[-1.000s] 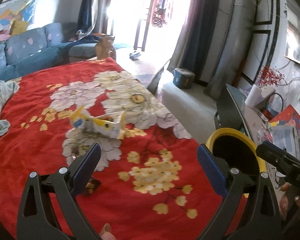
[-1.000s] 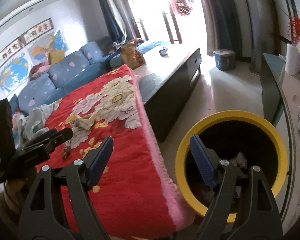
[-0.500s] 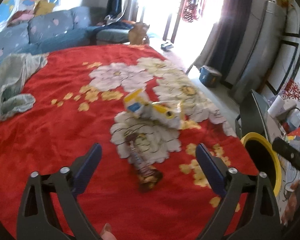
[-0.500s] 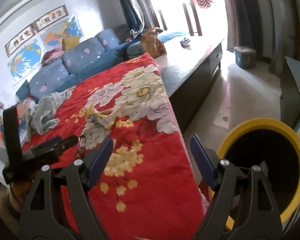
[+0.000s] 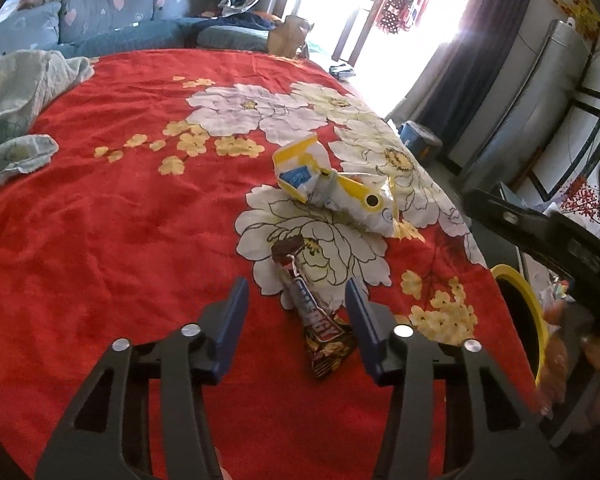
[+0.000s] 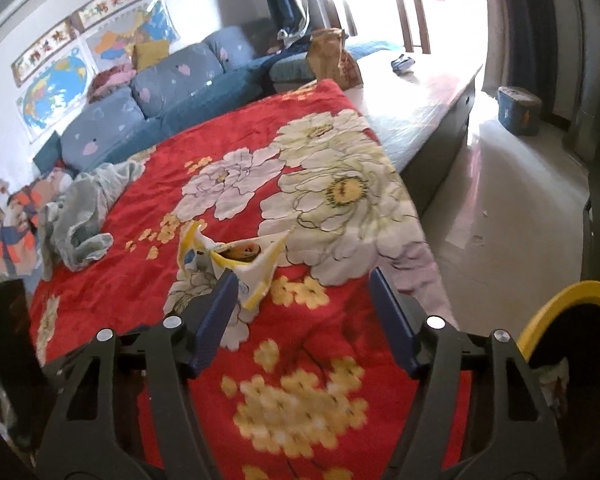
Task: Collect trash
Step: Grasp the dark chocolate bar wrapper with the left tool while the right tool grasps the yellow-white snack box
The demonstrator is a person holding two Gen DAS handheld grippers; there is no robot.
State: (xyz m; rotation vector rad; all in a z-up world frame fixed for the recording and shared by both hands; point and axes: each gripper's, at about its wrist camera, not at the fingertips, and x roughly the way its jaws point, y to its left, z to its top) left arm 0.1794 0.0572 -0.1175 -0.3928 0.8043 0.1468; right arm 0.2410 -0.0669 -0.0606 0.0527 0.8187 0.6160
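Red floral blanket [image 5: 100, 240] covers the tabletop where I am working, with a blue sofa [image 6: 172, 84] behind it and bright glare from the doorway. Two pieces of trash lie on the blanket: a brown chocolate bar wrapper [image 5: 316, 312] and, just beyond it, a crumpled yellow-and-white snack bag [image 5: 336, 188]. I have the left tongs [image 5: 296, 300] angled down over the chocolate bar wrapper so that it lies between the two blue pads; the jaws are closing, yet both pads stand clear of the wrapper, so nothing is gripped. The right tongs [image 6: 300, 292] are also closing, with only blanket between them; their left pad overlaps the near edge of the snack bag [image 6: 236, 256] in the picture, and I cannot tell whether it touches. My judgement is that each tool is lined up on its own item to allow two pickups. A yellow-rimmed bin [image 6: 560, 304] stands at the right edge of the blanket, near enough for a short carry. Only the left wrist view shows the chocolate bar wrapper; only the right wrist view shows the open mouth of the snack bag and the wall maps [image 6: 56, 84].
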